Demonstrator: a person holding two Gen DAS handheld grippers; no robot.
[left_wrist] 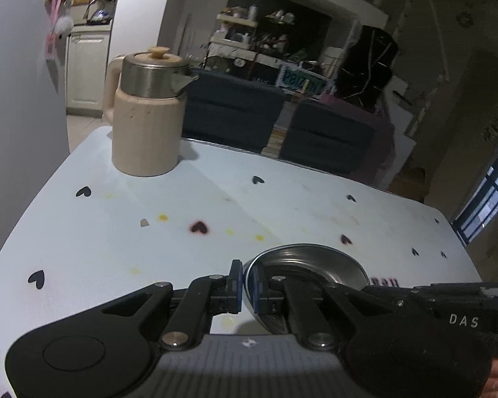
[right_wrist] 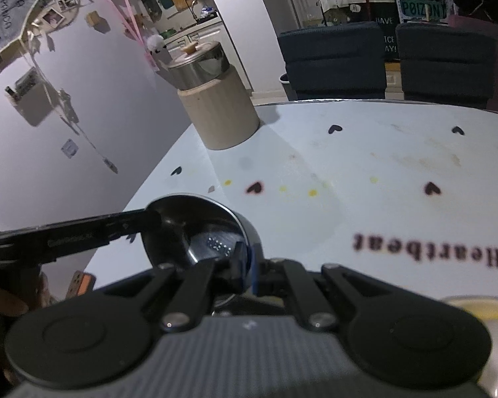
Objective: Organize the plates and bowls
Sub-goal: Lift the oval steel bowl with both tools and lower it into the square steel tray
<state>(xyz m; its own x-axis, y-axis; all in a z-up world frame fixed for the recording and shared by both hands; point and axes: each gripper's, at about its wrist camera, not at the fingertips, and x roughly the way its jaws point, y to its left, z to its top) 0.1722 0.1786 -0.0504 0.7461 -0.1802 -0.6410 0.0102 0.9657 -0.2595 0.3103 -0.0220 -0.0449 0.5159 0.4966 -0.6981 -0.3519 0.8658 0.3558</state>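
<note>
Above the pale heart-print surface (left_wrist: 123,232), steel bowl (left_wrist: 302,265) clamped at opposite rim edges by left gripper (left_wrist: 247,285) and right gripper (right_wrist: 247,265) jaws, beige kettle (left_wrist: 146,116) behind.

The surface (left_wrist: 282,205) is pale blue, scattered with small black hearts, some edged in red, and spotted with yellow stains; dark red lettering reading "Heartbeat" (right_wrist: 426,250) runs across it. The bowl (left_wrist: 308,262) is shiny silver steel. The kettle (left_wrist: 146,112) has a beige body, a silver metal upper band and a tan knob on its lid. Both grippers are black with blue pads on the jaws. A white plate (right_wrist: 494,318) with a yellow patch and a small green sprig shows at the right wrist view's edge
</note>
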